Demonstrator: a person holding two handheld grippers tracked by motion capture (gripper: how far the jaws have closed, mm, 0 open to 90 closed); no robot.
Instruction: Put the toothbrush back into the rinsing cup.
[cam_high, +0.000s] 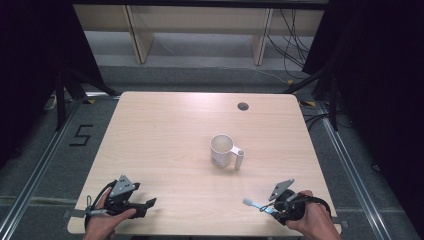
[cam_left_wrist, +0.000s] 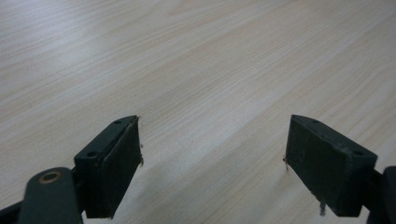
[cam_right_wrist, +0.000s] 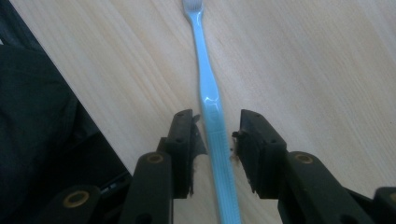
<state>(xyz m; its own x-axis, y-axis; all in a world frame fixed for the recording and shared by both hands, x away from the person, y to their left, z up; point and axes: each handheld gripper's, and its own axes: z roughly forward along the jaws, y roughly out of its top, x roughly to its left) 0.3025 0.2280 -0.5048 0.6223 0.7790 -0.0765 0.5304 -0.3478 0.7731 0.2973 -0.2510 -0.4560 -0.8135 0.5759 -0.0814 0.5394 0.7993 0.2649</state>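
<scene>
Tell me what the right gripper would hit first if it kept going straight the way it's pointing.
The right gripper points along the blue toothbrush lying between its open jaws, so it would slide along that; beyond the bristles the table looks free.

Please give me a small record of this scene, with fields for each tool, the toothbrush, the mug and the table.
left tool: jaws wide apart, nothing between them, low over the table near its front left corner
right tool: jaws open on either side of the handle, pads not pressing on it
toothbrush: light blue, lying flat on the table, bristle end pointing away from the right tool
mug: white, upright, handle toward the right, apart from both tools
table: light wood, round cable hole near the far edge
</scene>
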